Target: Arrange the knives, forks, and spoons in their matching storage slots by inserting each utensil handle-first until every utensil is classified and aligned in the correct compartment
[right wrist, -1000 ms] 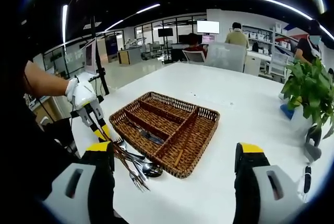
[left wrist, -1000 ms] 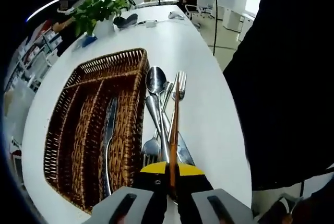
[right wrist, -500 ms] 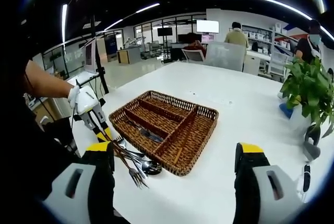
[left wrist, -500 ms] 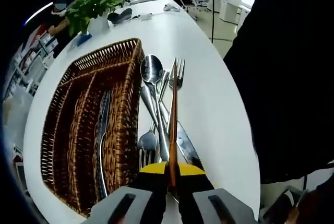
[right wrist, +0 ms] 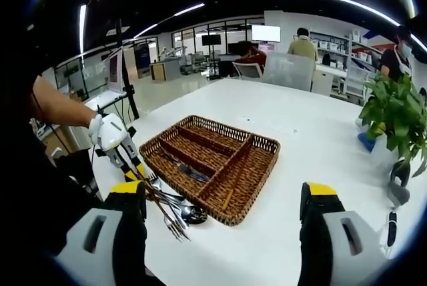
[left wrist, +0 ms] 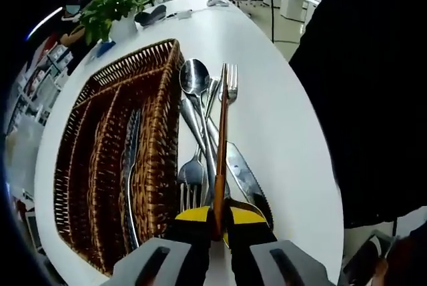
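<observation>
Left gripper point(left wrist: 218, 214): jaws closed on the wooden handle of a fork point(left wrist: 223, 133), tines pointing to 12 o'clock in the left gripper view. The fork lies over the loose pile of utensils point(left wrist: 203, 146) on the white desk point(left wrist: 280, 99); whether it is lifted clear of them or touching cannot be told.

The pile (a spoon point(left wrist: 195, 79), further forks, a serrated knife point(left wrist: 247, 183)) sits just beside the long wall of the wicker tray point(left wrist: 163, 133), at 3 o'clock of it in the left gripper view. One metal utensil point(left wrist: 130, 173) already lies in a long compartment; it looks like a knife, not certain.

Right gripper point(right wrist: 220, 226): jaws wide apart, holding nothing, above the desk at 6 o'clock of the tray point(right wrist: 253, 196) in the right gripper view. There the left gripper point(right wrist: 128, 166) appears at 9 o'clock, over the pile.

Step in hand, as judged: pick-up of one fork from the pile. Sorting is at an early stage; most utensils are outside the tray.

Next move calls for: lifting the fork free without dragging its neighbours, carrying it over the tray wall, choosing a compartment other than the occupied one, and lowering it handle-first, parallel to the dividers.
</observation>
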Tool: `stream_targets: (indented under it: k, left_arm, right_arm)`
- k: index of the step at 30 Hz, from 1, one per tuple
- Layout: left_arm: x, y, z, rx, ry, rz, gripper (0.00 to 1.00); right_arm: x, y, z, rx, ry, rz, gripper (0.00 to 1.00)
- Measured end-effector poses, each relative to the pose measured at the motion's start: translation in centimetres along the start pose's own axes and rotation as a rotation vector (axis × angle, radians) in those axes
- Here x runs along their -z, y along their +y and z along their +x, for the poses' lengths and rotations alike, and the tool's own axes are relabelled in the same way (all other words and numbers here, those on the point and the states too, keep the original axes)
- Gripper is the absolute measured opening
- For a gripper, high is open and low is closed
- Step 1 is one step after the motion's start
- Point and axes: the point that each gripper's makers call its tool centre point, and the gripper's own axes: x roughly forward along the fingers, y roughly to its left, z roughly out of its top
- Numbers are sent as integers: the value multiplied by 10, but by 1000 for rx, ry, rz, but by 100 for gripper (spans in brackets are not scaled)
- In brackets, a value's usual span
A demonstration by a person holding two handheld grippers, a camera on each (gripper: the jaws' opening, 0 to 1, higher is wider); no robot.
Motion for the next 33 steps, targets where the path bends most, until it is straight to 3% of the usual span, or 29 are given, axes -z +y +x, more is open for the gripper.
stream_targets:
  k: [8,15,33]
  left_arm:
    - [-1,0,-7,1,-11,-6,5]
    - [-9,-5,-16,34,-58,-38,3]
    - [-23,-10,-33,28,-145,-77,3]
  right_arm:
    - [1,-4,-1,6,1,-1,98]
    - [-3,-2,1,-1,-8,0,98]
    - [-1,2,1,-8,-11,-2,97]
